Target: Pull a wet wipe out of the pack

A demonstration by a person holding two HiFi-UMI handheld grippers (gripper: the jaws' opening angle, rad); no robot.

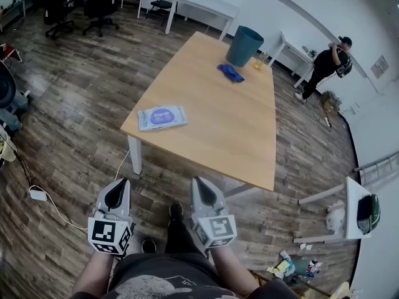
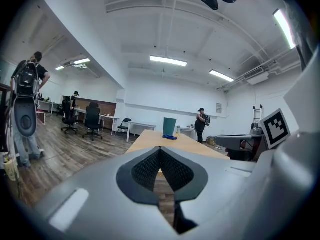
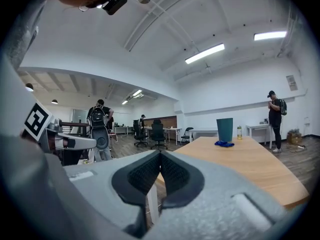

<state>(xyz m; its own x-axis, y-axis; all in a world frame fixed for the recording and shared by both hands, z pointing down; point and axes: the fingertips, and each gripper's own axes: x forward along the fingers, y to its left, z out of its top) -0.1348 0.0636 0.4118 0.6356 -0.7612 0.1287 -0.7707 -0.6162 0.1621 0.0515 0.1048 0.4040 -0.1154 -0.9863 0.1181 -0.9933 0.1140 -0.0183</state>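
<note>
The wet wipe pack [image 1: 162, 117], flat and pale blue with a purple label, lies near the front left corner of the wooden table [image 1: 230, 129]. Both grippers are held low in front of me, short of the table's near edge and well apart from the pack. My left gripper [image 1: 118, 183] is shut with nothing between its jaws, and so is my right gripper [image 1: 200, 181]. In the left gripper view the closed left gripper [image 2: 160, 149] points along the table [image 2: 172, 141]. The right gripper view shows the closed right gripper [image 3: 160, 153] before the table [image 3: 245, 160]. Neither gripper view shows the pack.
A teal bin [image 1: 244, 45] and a blue cloth [image 1: 230, 73] sit at the table's far end. A person [image 1: 326, 65] stands at the back right. Office chairs [image 1: 100, 5] are at the back left. A cable and adapter [image 1: 38, 194] lie on the floor at left, litter [image 1: 288, 268] at right.
</note>
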